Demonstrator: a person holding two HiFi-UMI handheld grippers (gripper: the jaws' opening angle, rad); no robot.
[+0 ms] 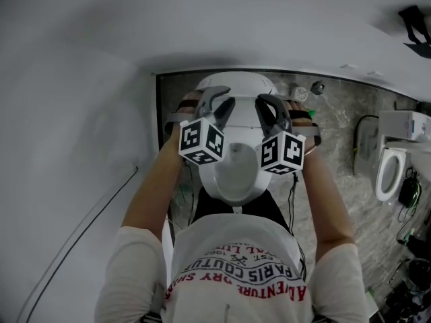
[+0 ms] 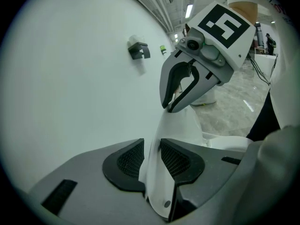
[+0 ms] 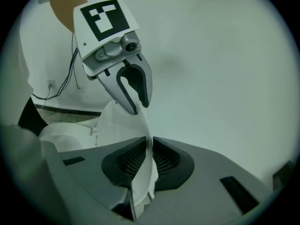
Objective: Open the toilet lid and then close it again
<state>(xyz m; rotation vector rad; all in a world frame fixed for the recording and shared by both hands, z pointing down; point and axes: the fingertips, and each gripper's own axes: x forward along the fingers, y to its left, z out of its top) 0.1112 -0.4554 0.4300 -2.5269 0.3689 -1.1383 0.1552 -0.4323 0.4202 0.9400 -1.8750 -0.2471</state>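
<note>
In the head view, both claws reach up to the toilet lid [image 1: 237, 81]. The lid stands raised just beyond their tips, and the open bowl [image 1: 234, 175] lies below them, nearer the person. The left claw [image 1: 217, 96] sits at the lid's left edge, the right claw [image 1: 268, 101] at its right edge.

In the left gripper view, the lid's white rim runs between the jaws and on up to the other claw ahead. The jaws stand partly apart, and the pads seem to bracket the rim rather than pinch it.

In the right gripper view, the jaws are narrow and clamped on the rim, which passes straight between the pads.

The opening half looks done, since the lid is up. Closing it calls for the left claw to tighten first, then both claws to swing the lid forward and down onto the bowl together — slowly, so it doesn't drop.
</note>
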